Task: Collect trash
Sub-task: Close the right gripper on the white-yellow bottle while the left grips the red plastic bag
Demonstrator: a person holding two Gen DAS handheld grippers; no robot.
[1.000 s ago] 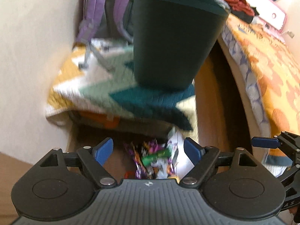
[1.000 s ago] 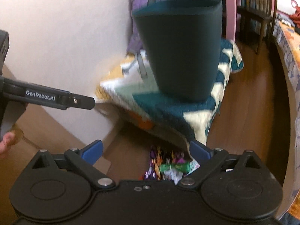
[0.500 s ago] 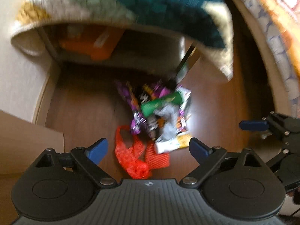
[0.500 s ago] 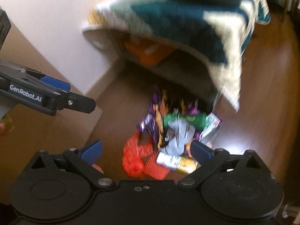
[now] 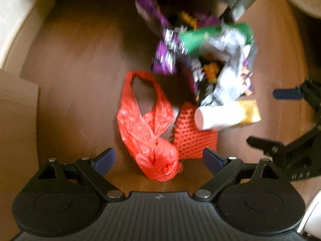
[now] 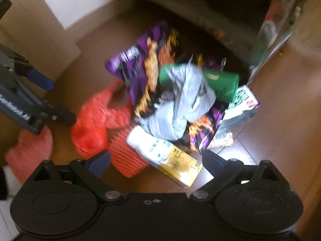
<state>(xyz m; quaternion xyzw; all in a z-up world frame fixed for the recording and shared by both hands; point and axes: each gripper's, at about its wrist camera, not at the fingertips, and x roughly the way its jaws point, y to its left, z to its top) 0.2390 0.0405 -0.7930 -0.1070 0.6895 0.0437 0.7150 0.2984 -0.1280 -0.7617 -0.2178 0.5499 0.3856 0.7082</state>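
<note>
A pile of trash lies on the brown wooden floor. It holds a red plastic bag (image 5: 148,128), an orange foam net (image 5: 192,138), a white and yellow carton (image 5: 226,114), purple snack wrappers (image 5: 166,58), a green packet (image 5: 200,36) and crumpled grey plastic (image 6: 180,104). My left gripper (image 5: 158,159) is open, low over the red bag, which lies between its fingers. My right gripper (image 6: 156,161) is open over the carton (image 6: 168,156) and the net (image 6: 126,156). Both are empty.
A low shelf under a blanket stands behind the pile (image 6: 210,18). A white wall and skirting (image 5: 22,16) run on the left, with a cardboard panel (image 5: 16,108) beside it. A pink cloth (image 6: 30,150) lies at the left in the right wrist view.
Both grippers have tilted down and dropped toward the floor. The dark bin and blanket have left the view, and the trash pile now fills both views, much closer.
</note>
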